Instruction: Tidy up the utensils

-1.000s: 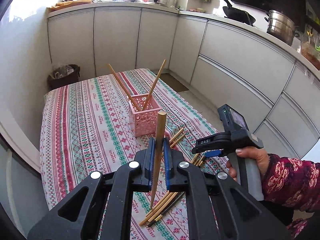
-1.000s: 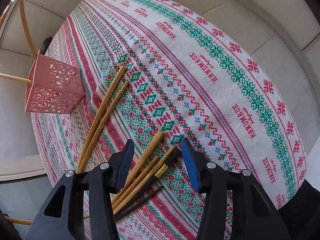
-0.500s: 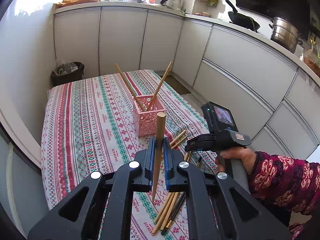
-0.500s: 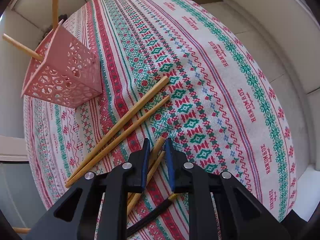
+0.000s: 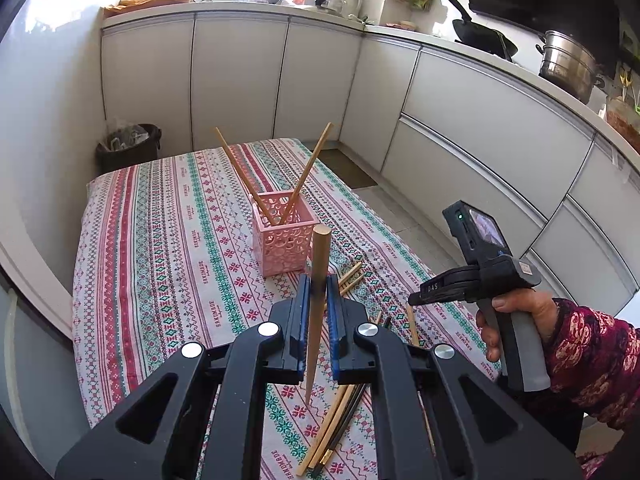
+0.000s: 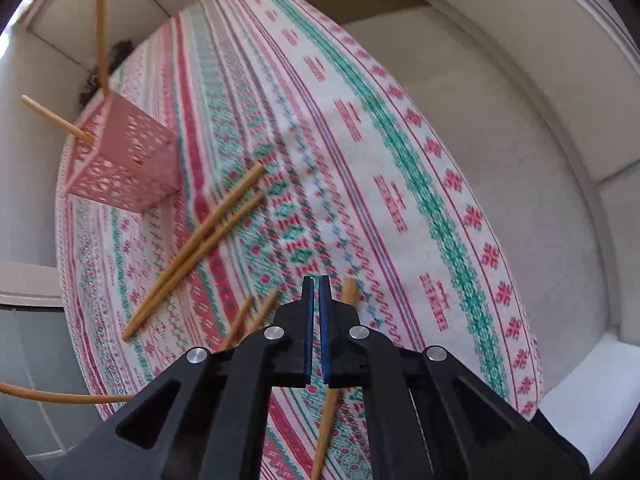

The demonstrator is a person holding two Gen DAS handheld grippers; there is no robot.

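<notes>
While the left gripper has its fingers clamped on an upright chopstick before the pink basket at mid-counter, loose chopsticks lie towards the near edge, right gripper above them, fingers together.

I cannot see the fingertips of the right gripper in the left wrist view. In the right wrist view the tablecloth is blurred, and my gripper body hides the middle part of one chopstick, so whether it is gripped I cannot tell.
</notes>
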